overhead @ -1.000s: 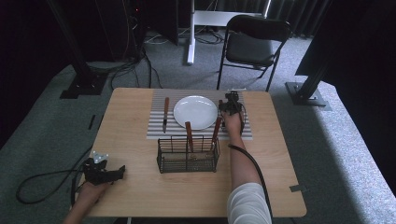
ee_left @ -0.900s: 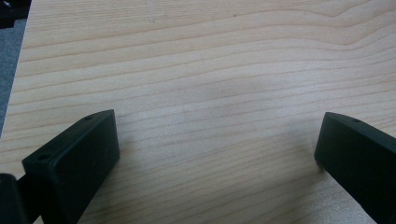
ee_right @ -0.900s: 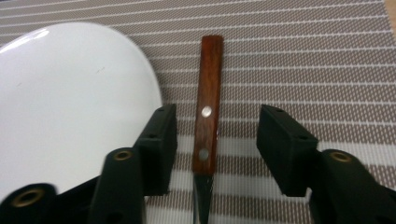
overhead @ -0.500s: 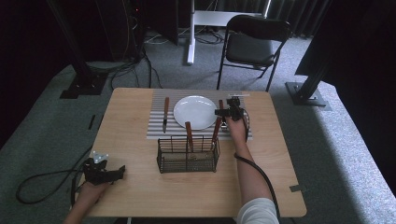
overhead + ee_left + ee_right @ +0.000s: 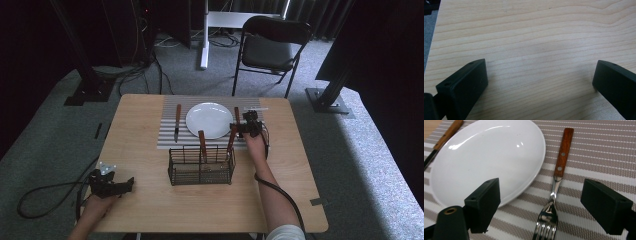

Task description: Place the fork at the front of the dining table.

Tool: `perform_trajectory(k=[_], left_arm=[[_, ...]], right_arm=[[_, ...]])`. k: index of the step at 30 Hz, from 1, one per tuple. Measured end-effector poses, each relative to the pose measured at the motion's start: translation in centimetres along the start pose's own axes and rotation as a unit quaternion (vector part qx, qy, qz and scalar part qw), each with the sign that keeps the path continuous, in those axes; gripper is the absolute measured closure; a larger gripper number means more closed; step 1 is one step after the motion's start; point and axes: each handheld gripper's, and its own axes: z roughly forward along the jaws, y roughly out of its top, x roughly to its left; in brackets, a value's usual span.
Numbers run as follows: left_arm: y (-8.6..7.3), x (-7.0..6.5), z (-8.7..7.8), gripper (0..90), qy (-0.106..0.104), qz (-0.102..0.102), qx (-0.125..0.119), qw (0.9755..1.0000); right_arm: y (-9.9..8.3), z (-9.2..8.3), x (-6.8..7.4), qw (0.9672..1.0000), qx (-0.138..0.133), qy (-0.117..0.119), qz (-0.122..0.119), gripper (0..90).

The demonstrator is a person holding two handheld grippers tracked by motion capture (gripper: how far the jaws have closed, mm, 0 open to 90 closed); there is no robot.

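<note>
Fork (image 5: 556, 182) down on the striped mat (image 5: 599, 150), just right of the plate (image 5: 484, 157), tines toward the camera. The right gripper (image 5: 541, 207) has just been opening its jaws and they stand wide apart, the fork lying between them untouched, so this looks like the release step of laying the table. In the high view the right hand (image 5: 255, 145) sits low beside the basket (image 5: 201, 165), forearm stretched forward. Next, I'd say: lift clear without nudging the fork, then reach for a handle in the basket. Left gripper (image 5: 539, 82) rests on bare table (image 5: 536, 32), jaws wide, empty
</note>
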Motion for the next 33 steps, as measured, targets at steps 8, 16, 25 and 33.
perform_trajectory(k=[8, 16, 25, 33], left_arm=[[0.0, 0.0, 0.0, 0.0, 0.0, 0.0, 0.0, 1.0], [0.0, 0.0, 0.0, 0.0, 0.0, 0.0, 0.0, 1.0], [0.0, 0.0, 0.0, 0.0, 0.0, 0.0, 0.0, 1.0], [0.0, 0.0, 0.0, 0.0, 0.0, 0.0, 0.0, 1.0]], right_arm=[[-1.7, -1.6, -0.3, 1.0, -0.004, 0.007, 0.003, 15.2], [-3.3, -3.2, -0.4, 0.9998, -0.018, 0.003, 0.001, 15.1], [-5.0, -4.5, -0.9, 0.9997, -0.022, 0.007, 0.005, 15.1], [-6.7, -5.7, -1.3, 0.9996, -0.029, -0.004, -0.001, 15.1]])
